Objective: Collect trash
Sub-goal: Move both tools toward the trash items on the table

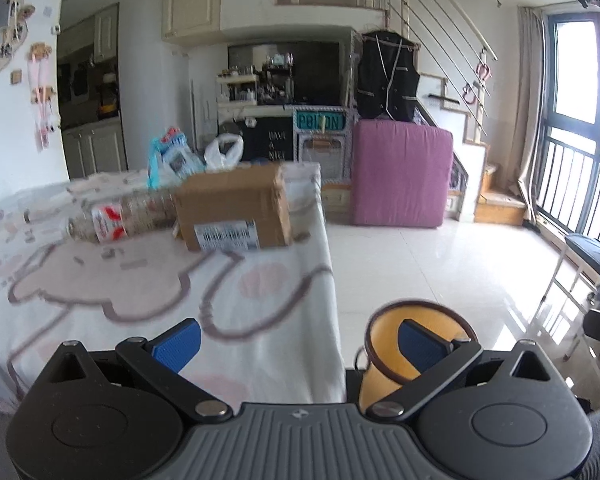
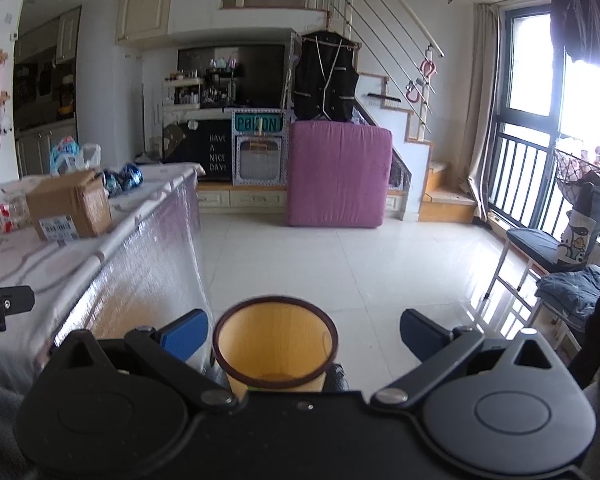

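**A:** ok so where are the tools at? Both look released to me. The left tool (image 1: 298, 346) has its blue pads spread wide with nothing between them, and the right tool (image 2: 304, 334) is the same, gaping and empty.

**B:** yep, agreed. And that yellow bin (image 2: 275, 346) sits on the floor right under the right tool, mouth up, just off the corner of the desk (image 1: 140, 300). In the left view the bin (image 1: 384, 360) is behind its right pad, so it's low and to that tool's right.

**A:** so the trash is all up ahead and to the left, on the desk. The left tool is already over the cloth, so I'd guess it's the nearer one.

**B:** I think so too. Closest piece is the clear plastic bottle (image 1: 120, 216), lying on its side, long axis running left-right across the view, far end touching or just beside the cardboard box (image 1: 236, 210).

**A:** count? I get one bottle, one box, one bin.

**B:** same, plus one white plastic bag (image 1: 224, 152) and a blue-and-white pack (image 1: 172, 158) behind the box. The right view also shows some crumpled blue wrappers (image 2: 122, 180) past the box; can't count them.
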`<action>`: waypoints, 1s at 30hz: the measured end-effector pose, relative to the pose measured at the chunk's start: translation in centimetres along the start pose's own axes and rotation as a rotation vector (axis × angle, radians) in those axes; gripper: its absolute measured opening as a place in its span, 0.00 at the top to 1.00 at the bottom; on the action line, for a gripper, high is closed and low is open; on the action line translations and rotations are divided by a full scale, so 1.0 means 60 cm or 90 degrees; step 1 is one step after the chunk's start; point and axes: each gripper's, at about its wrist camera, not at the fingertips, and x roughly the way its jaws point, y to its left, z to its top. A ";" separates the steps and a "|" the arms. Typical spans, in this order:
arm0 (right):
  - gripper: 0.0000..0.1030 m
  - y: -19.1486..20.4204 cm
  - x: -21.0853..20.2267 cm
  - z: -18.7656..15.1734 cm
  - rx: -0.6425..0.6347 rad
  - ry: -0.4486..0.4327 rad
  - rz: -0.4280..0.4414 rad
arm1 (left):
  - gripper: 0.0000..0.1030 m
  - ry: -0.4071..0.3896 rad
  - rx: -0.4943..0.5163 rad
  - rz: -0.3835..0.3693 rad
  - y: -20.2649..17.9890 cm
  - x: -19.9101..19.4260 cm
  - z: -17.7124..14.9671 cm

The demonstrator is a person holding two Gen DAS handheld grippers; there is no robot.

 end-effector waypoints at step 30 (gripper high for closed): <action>0.00 0.158 0.255 0.182 -0.035 -0.052 0.269 | 0.00 -0.071 -0.083 0.169 0.228 0.219 0.226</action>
